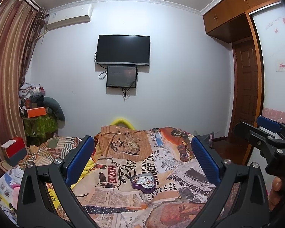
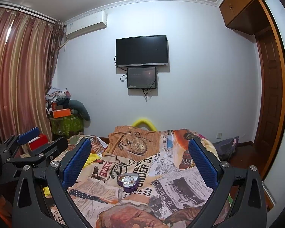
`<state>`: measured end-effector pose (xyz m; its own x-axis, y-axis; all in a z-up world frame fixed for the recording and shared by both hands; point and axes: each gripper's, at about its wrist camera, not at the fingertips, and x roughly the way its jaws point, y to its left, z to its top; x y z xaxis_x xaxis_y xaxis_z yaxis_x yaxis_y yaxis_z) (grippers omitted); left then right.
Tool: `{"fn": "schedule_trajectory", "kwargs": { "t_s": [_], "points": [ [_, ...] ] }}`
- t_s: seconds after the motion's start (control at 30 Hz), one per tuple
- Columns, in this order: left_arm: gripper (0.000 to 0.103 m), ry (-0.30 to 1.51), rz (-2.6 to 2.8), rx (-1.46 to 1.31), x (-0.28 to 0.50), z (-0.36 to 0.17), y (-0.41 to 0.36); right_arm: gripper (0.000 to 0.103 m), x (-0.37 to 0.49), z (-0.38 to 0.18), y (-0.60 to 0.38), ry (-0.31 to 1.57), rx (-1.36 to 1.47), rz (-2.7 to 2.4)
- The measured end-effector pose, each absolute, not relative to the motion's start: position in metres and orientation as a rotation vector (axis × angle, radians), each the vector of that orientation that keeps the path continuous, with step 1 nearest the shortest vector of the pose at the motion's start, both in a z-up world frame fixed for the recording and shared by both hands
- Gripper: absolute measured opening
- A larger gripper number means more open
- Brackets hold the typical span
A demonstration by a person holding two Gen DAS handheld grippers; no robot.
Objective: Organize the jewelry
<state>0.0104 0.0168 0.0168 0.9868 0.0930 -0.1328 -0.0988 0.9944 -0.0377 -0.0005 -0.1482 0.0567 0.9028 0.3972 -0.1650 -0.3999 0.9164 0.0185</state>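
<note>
Bedspread (image 1: 142, 163) | heart box (image 1: 144, 182) | fingertip (image 1: 276, 184) left-view only

Open purple heart-shaped jewelry box (image 1: 144, 182) holding trinkets, on bedspread (image 1: 182, 178)

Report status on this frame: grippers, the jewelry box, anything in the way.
Left gripper open, empty, above the bed. Right gripper open, empty. Purple heart-shaped jewelry box on printed bedspread, lid off, small pieces inside. Nothing between grippers and box.

We faced a pale wall (image 1: 171, 76) with a dark television (image 1: 123, 49), air conditioner (image 1: 70, 17) above striped curtains (image 1: 7, 60), wooden wardrobe (image 1: 237, 13), patchwork-print bed (image 2: 161, 171).
</note>
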Motion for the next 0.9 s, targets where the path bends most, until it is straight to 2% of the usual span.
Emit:
{"fn": "schedule_trajectory", "kwargs": {
  "t_s": [0.9],
  "points": [
    [0.103, 0.142, 0.054, -0.031, 0.0150, 0.0113, 0.0190, 0.101, 0.0047, 0.0563, -0.1511, 0.183, -0.009, 0.407]
  ]
}}
